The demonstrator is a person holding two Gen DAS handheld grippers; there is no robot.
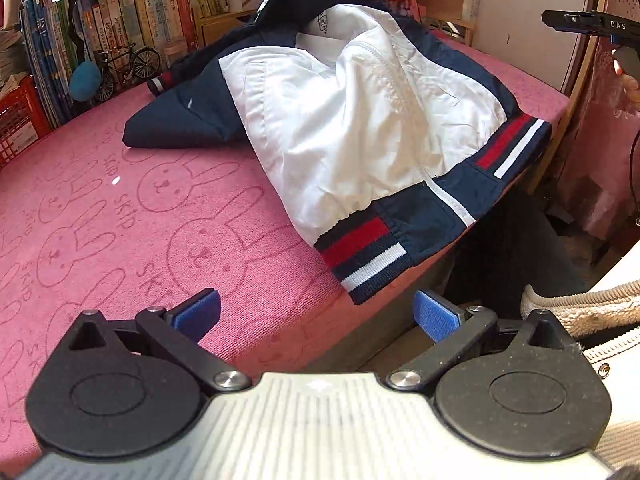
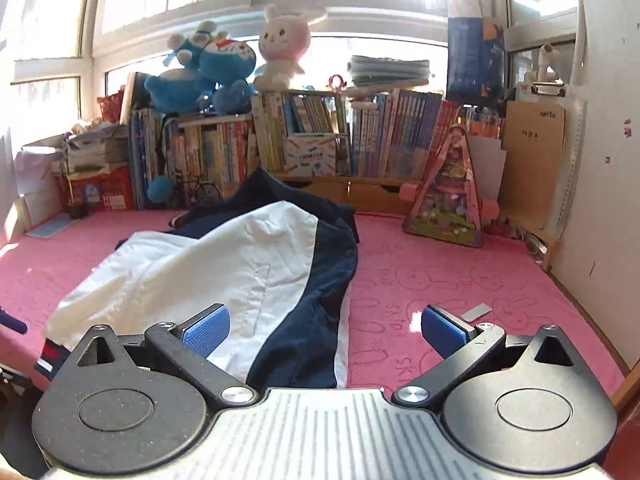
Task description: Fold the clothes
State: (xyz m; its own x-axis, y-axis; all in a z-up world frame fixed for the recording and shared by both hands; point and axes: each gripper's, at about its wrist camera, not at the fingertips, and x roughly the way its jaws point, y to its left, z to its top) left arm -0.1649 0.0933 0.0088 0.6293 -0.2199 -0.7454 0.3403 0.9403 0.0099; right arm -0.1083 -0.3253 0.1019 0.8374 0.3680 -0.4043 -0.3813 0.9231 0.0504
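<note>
- Setting: a pink rabbit-print mat (image 1: 120, 216) covers the work surface; a row of books (image 2: 320, 140) with plush toys (image 2: 224, 68) on top stands along the far edge under a bright window.
- Task's thing: a navy-and-white jacket (image 1: 340, 120) lies on the mat in a loose heap, white panels bulging upward, striped hem band (image 1: 368, 256) at the near edge and partly overhanging it; a navy sleeve (image 1: 172, 120) spreads to the left; it is rumpled, not a flat, squared packet.
- Left gripper (image 1: 316, 314): jaws wide apart, holding nothing; it hovers just short of the striped hem.
- Right gripper (image 2: 326, 330): jaws likewise wide and empty; it hangs over the jacket's navy side panel, near the cloth; contact cannot be told.
- Judgement on doing the fold well: pinch only the outer layer at hem and shoulder; draw the cloth taut and flat before creasing; bring sleeves inward so the edges align; keep the hem from sliding off the mat's edge.
</note>
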